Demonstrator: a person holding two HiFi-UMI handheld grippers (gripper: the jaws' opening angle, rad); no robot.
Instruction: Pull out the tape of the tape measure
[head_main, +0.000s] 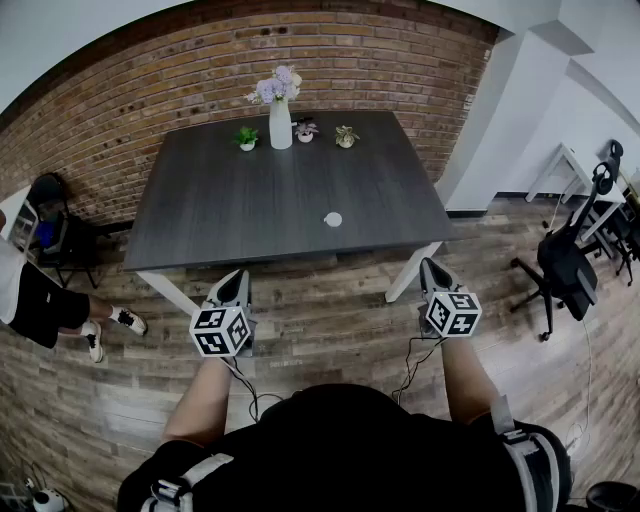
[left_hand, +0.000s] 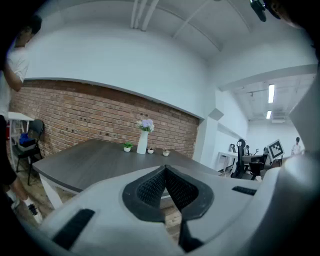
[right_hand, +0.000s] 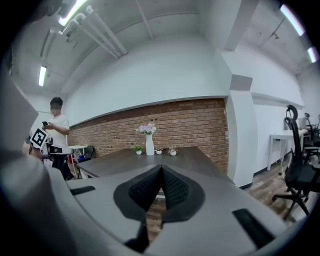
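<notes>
The tape measure (head_main: 333, 219), a small round white case, lies on the dark grey table (head_main: 230, 210) near its front edge, right of the middle. Both grippers hang short of the table, over the wooden floor. My left gripper (head_main: 238, 277) is shut and empty, off the table's front left. My right gripper (head_main: 430, 264) is shut and empty too, by the front right corner. In the left gripper view the black pads (left_hand: 151, 189) meet with nothing between them, and the same holds for the pads (right_hand: 145, 189) in the right gripper view. Neither gripper view shows the tape measure.
A white vase of flowers (head_main: 280, 118) and three small potted plants (head_main: 246, 139) stand at the table's far edge, before a brick wall. A black office chair (head_main: 566, 266) stands at the right. A person (head_main: 35, 300) and a black chair (head_main: 52, 222) are at the left.
</notes>
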